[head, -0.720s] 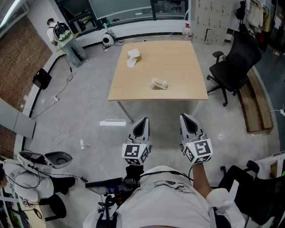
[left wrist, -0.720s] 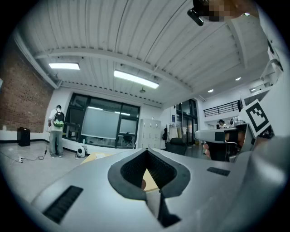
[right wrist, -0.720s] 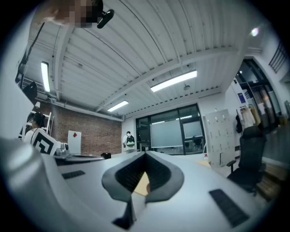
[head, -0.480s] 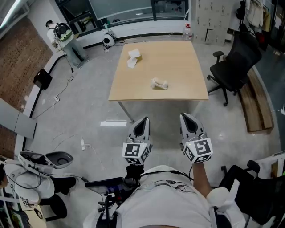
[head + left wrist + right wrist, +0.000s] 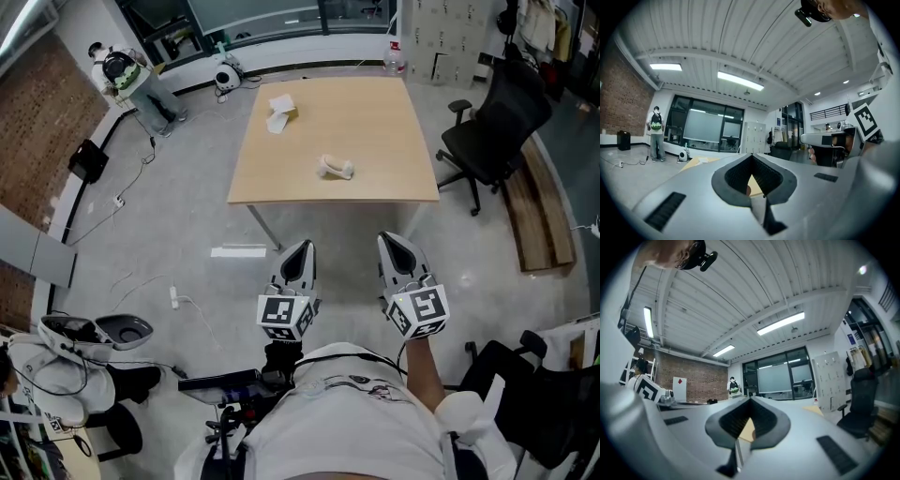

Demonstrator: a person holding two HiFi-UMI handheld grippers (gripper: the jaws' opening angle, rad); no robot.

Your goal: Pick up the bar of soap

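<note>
A light wooden table stands ahead on the grey floor. Two small things lie on it: a pale, bone-shaped piece near the front middle and a white and tan packet at the back left. Which of them is the bar of soap I cannot tell. My left gripper and right gripper hang side by side over the floor, well short of the table's front edge. Both are shut with nothing between the jaws. In the left gripper view the left gripper points toward the table, as the right gripper does in its own view.
A black office chair stands at the table's right, with a wooden bench behind it. A white strip and cables lie on the floor at the left. A person stands at the far left. Bags and a helmet sit at the lower left.
The table sits slightly higher in the head view than before. Both grippers stay shut and keep almost the same places.
</note>
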